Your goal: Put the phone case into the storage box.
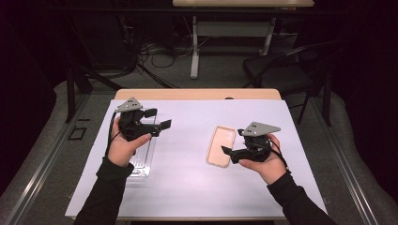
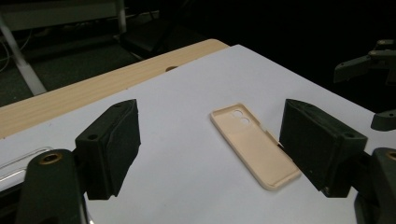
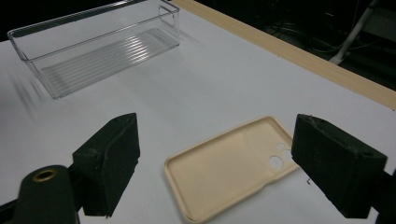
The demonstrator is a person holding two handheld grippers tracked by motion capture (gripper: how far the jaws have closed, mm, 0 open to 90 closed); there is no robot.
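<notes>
A beige phone case (image 1: 221, 145) lies hollow side up on the white mat, right of centre, with its camera holes toward the far end. My right gripper (image 1: 233, 141) hovers just right of the case, jaws open and pointing left over it. In the right gripper view the case (image 3: 229, 168) lies below and between the open jaws (image 3: 217, 123), untouched. My left gripper (image 1: 158, 118) is held above the mat at the left, open and empty. The left gripper view looks across its open jaws (image 2: 210, 121) toward the case (image 2: 254, 144) and the other gripper (image 2: 369, 58).
A clear plastic tray (image 1: 143, 157) with a ribbed bottom lies empty under my left hand, also the tray (image 3: 93, 46) at the far side. The white mat (image 1: 187, 178) covers a wooden table (image 1: 197, 93). A black chair (image 1: 281, 70) and another table (image 1: 234, 28) stand behind.
</notes>
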